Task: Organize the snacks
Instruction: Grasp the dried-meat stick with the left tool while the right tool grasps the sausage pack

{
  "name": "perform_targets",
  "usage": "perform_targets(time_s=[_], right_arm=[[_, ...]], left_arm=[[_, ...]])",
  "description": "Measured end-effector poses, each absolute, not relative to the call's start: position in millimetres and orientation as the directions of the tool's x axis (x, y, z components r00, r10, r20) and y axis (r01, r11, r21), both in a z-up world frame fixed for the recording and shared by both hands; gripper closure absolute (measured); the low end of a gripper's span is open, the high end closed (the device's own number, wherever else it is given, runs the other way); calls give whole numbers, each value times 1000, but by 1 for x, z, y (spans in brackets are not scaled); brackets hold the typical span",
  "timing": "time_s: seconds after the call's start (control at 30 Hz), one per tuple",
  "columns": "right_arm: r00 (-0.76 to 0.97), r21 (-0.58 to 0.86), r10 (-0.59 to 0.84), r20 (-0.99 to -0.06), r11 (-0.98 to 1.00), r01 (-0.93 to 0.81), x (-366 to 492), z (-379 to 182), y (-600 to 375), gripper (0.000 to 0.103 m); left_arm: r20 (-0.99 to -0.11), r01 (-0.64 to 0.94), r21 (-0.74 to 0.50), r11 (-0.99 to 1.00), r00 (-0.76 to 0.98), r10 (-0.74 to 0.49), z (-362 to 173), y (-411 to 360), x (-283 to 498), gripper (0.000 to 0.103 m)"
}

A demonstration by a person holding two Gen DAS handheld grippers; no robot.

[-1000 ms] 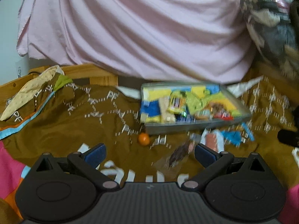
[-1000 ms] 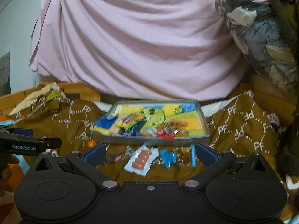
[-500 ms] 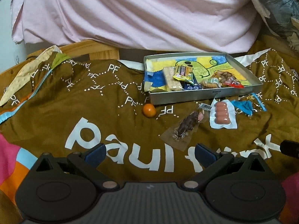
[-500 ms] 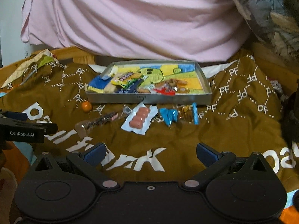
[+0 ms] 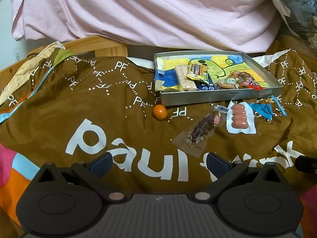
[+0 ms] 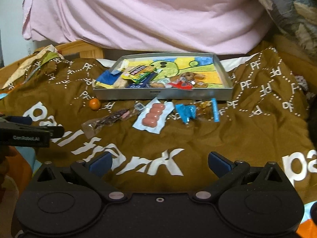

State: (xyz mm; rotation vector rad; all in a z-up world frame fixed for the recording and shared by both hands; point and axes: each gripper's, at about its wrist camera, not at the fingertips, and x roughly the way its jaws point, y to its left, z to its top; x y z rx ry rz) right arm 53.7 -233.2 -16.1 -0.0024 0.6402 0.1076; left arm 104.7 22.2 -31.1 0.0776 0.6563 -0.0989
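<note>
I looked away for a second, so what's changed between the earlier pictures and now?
Both cameras tipped down and drew back, so more of the brown blanket shows. Neither the left gripper nor the right gripper took hold of anything; both stayed open. The metal tray, orange ball and loose snack packets stayed in place.

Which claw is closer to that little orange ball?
Left. The left claw sits open almost straight in front of the orange ball; the right claw, also open, is off to the ball's right.
</note>
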Motion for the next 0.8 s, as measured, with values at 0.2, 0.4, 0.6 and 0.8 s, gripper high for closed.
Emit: perform_targets(time_s=[0.2, 0.4, 0.6, 0.8], right_arm=[[793, 43, 118, -598, 992, -115, 65, -19, -233, 1], [796, 41, 108, -596, 994, -104, 77, -23, -236, 1], [805, 35, 97, -585, 995, -94, 88, -21, -238, 1], [811, 25, 129, -571, 990, -140, 102, -18, -236, 1]], left_arm=[[-623, 117, 23, 993, 778, -77, -36, 25, 115, 0], [-626, 145, 11, 989, 773, -106, -41, 22, 126, 0], [-611, 232, 0, 973, 770, -184, -38, 15, 148, 0], [-612, 316, -12, 949, 748, -257, -39, 4, 176, 0]])
